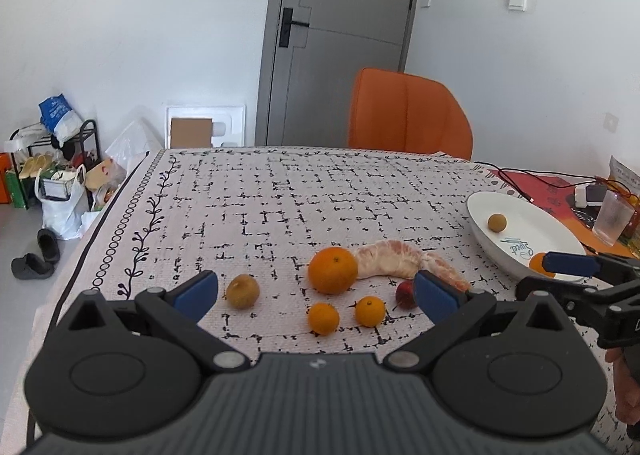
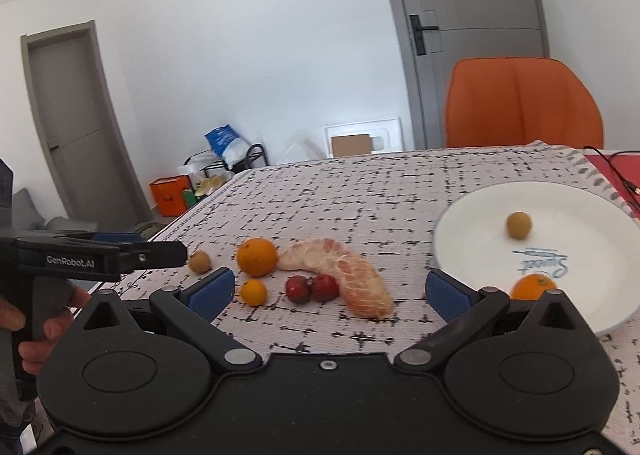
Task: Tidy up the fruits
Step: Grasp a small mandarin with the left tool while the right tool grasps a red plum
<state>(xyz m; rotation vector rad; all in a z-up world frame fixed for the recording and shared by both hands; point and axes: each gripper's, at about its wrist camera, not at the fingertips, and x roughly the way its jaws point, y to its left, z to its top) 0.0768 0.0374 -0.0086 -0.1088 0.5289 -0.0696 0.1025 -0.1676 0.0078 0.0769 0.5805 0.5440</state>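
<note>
a: fruit is mostly loose on the patterned tablecloth [image 1: 280, 191], toward its near edge. what do you count?

b: one large orange [image 1: 333, 270], with a peeled pomelo wedge [image 1: 394, 259] touching its right side. two small mandarins [image 1: 323, 318] sit nearer the near edge, and a brown longan [image 1: 242, 291] lies apart to the left. in the right wrist view two red fruits [image 2: 298, 288] rest side by side against the pomelo.

a: and the white plate [image 2: 592, 223]?

b: it stands near the cloth's right edge. a second longan [image 2: 519, 225] lies on it toward the far side, and a small orange [image 2: 534, 286] sits at its near rim.

a: left gripper [image 1: 316, 293]?

b: jaws wide, nothing between them, hovering over the near edge with the mandarins in the gap ahead. a hand [image 2: 44, 319] grips its handle.

a: right gripper [image 2: 328, 291]?

b: also spread wide and empty in its own view. from the left wrist view its blue fingers [image 1: 572, 263] reach over the plate's near rim, just beside the small orange, though i cannot tell whether they touch it.

a: anything beyond the table?

b: an orange chair [image 1: 408, 115] at the far edge.
</note>
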